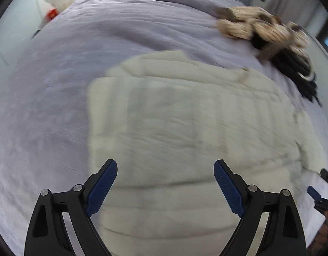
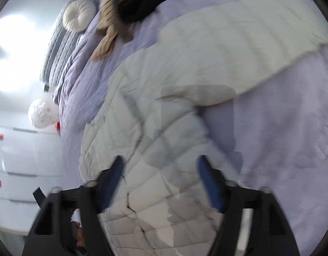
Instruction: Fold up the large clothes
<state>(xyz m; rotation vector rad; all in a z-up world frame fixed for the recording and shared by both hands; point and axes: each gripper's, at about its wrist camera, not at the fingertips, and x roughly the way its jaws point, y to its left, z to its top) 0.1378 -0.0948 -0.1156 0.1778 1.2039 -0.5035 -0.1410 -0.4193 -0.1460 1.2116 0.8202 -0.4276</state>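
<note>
A cream quilted jacket (image 1: 185, 117) lies spread on a lilac bedspread (image 1: 46, 106), blurred in both views. My left gripper (image 1: 166, 166) hovers over its near part, blue pads wide apart, nothing between them. In the right wrist view the jacket (image 2: 142, 106) runs from the bottom to the upper right, where one sleeve (image 2: 238, 42) stretches out over the bedspread (image 2: 281, 138). My right gripper (image 2: 161, 161) is open above the quilted cloth and grips nothing. Its blue pad and black frame also show at the right edge of the left wrist view (image 1: 319, 189).
A pile of striped beige and black clothes (image 1: 270, 32) lies at the far right of the bed, the same pile (image 2: 121, 4) at the top of the right view. A round white cushion (image 2: 78, 18), a white plush toy (image 2: 41, 115) and white drawers (image 2: 19, 160) stand beyond the bed.
</note>
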